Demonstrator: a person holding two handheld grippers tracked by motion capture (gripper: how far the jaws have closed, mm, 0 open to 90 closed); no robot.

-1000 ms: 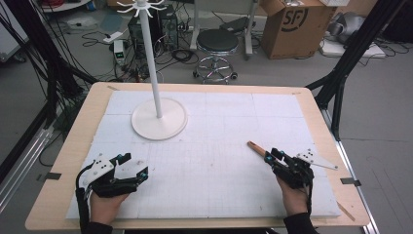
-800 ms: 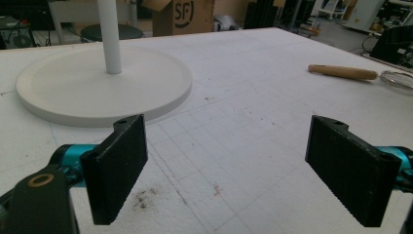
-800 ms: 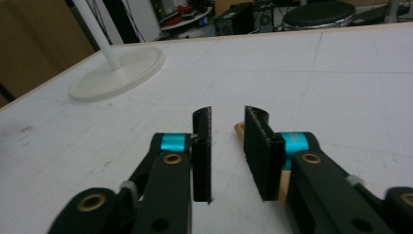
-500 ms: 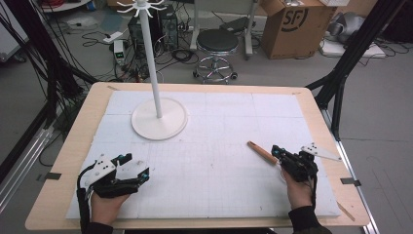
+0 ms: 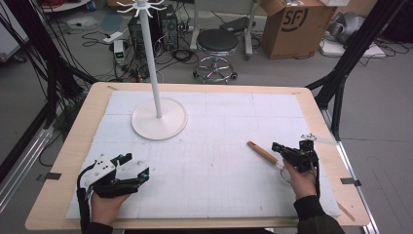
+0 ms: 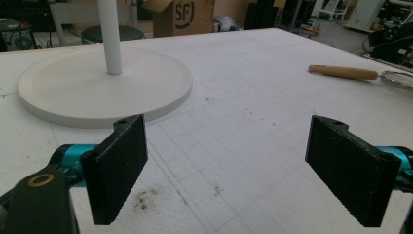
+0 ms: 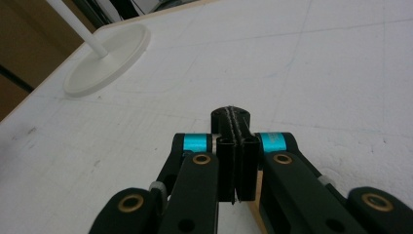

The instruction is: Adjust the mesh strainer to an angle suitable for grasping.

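Two grippers low on the worktop (image 5: pixel 214 102), wooden-handled tool at lower right of the high view

Left gripper (image 5: pixel 127 170) sits at lower left, its fingers (image 6: pixel 119 165) spread wide with nothing between them. Right gripper (image 5: pixel 288 153) has its fingers (image 7: pixel 236 146) pressed together; wood shows under them, but whether they pinch the wooden handle (image 5: pixel 263 152) I cannot tell. White stand (image 5: pixel 159 118) is at upper left, well apart. Risk, as I judge it: a thin, off-centre hold could let the handle pivot or slip when lifted, and its glassy end by the hand might drag
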